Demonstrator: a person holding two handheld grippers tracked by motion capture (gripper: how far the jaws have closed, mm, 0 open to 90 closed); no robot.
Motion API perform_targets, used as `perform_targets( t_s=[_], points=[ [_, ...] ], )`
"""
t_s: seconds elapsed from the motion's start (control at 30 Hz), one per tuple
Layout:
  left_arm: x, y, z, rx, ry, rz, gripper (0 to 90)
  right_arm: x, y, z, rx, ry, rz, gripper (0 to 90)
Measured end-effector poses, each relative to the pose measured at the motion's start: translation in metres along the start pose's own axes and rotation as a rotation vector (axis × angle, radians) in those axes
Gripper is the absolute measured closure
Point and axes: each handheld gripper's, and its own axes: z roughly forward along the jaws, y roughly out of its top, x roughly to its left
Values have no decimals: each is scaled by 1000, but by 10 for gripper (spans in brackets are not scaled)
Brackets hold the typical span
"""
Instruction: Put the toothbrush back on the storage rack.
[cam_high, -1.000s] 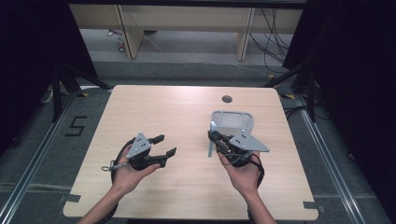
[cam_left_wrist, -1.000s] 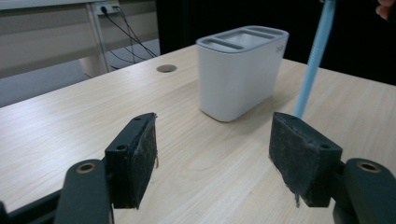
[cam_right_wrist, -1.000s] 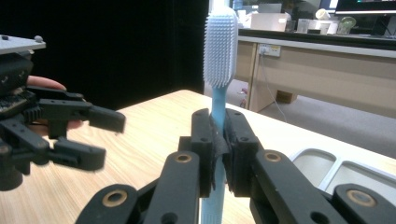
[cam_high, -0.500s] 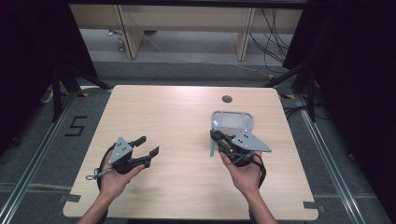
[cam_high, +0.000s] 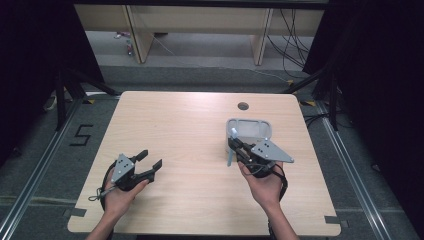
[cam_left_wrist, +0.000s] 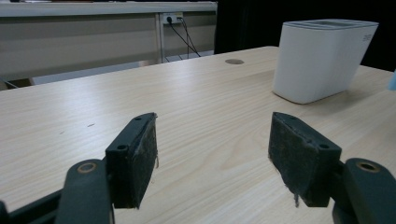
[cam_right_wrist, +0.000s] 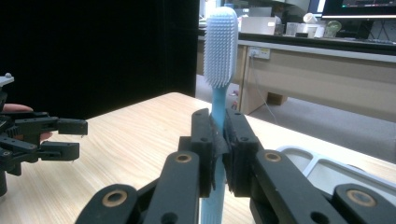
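Two tools work here: the right tool (cam_right_wrist: 218, 140), clamped on the upright toothbrush (cam_right_wrist: 220, 51), should lower it straight into the holder (cam_high: 248, 129) at twelve o'clock, while the left tool (cam_high: 148, 162) waits open.

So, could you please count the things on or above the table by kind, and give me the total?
Toothbrush, light blue, clamped in the right gripper: 1
White holder with compartments: 1
Grippers, counting the open left gripper: 2
Total: 4
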Motion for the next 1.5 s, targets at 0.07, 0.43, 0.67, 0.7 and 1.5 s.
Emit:
perform_targets(
  t_s=[0.07, 0.43, 0.67, 0.7, 1.5],
  points=[
    [2, -4, 0, -7, 9, -8, 324, -2, 1, -1, 1, -7, -5, 838],
    [6, -12, 0, -23, 14, -17, 320, -7, -1, -5, -7, -21, 4, 838],
    [5, -11, -2, -12, 22, -6, 306, -14, 0, -8, -8, -51, -11, 838],
    [5, -11, -2, -12, 23, -5, 306, -13, 0, -9, -8, -40, 9, 838],
    [5, -12, 0, -32, 38, -16, 301, -40, 20, -18, -33, -134, -24, 838]
  ],
)
